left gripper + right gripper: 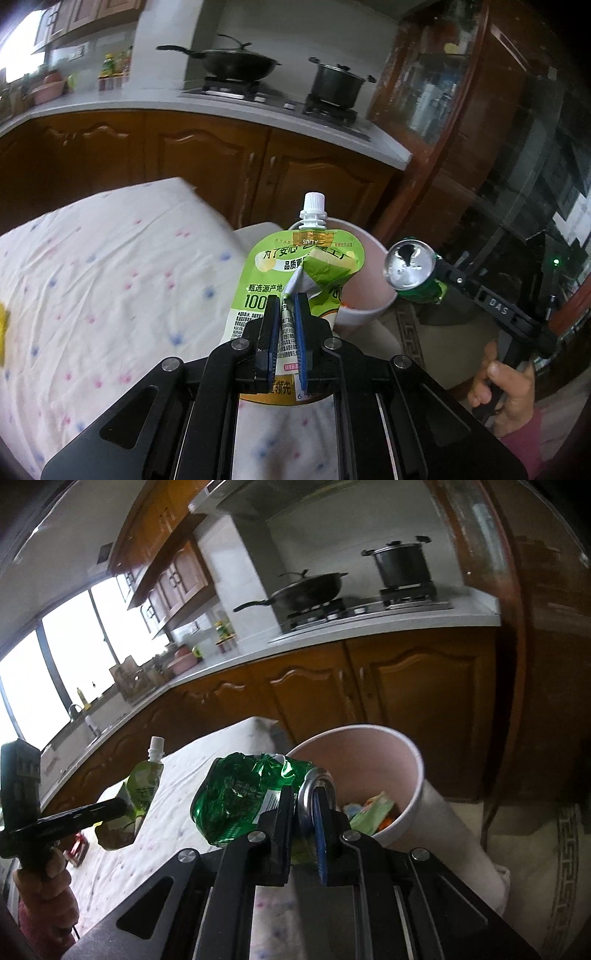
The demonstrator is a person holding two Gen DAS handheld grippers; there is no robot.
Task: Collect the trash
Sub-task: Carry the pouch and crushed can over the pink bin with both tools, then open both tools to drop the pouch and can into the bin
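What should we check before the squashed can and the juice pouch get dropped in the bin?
1. Left gripper shut on the green pouch: ok.
2. Right gripper shut on the crushed can: ok.
3. Pink bin open on top: ok.
4. Room left inside the bin: ok, only some wrappers low down.
5. Can directly over the bin mouth: cannot tell.
6. Pouch cap screwed tight: cannot tell.

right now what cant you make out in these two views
- Bin contents: right wrist view shows only a few wrappers; the rim and the crushed can hide the rest.
- Bin in left wrist view: the pouch covers most of it.
- Pouch lower print: hidden by the left gripper.
- Yellow thing on the tablecloth: cut off by the left edge.
- Counter bottles: too small and blurred to read.
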